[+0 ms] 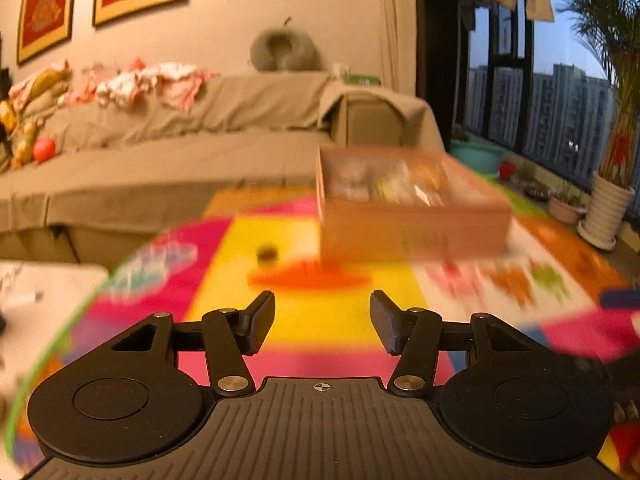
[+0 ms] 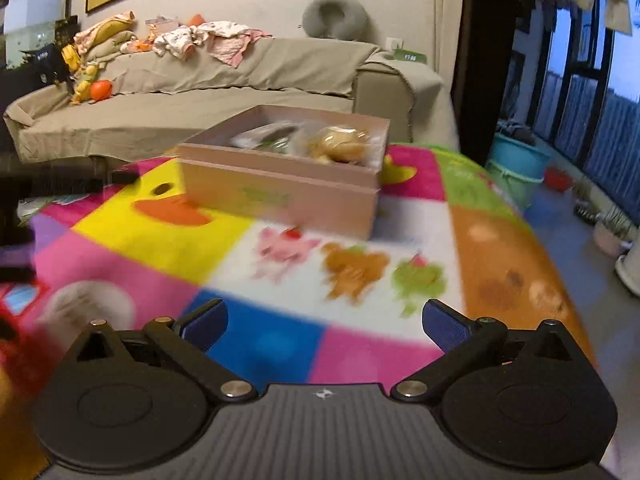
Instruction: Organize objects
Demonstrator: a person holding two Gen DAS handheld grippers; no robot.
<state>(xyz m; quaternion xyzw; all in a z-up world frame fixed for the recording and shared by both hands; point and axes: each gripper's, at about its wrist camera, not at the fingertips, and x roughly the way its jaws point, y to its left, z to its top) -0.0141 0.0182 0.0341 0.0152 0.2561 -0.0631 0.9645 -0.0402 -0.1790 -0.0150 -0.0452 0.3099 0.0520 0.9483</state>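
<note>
A pink cardboard box stands on a bright patchwork cloth over a table; it holds several wrapped items, blurred. It also shows in the right wrist view, with a tan plush-like item and clear packets inside. My left gripper is open and empty, above the cloth short of the box. My right gripper is wide open and empty, over the cloth in front of the box. Both views are motion-blurred.
A grey covered sofa with clothes and toys stands behind the table. Teal tubs and plant pots line the window side at right. A white surface lies at left. A dark object intrudes at the left edge.
</note>
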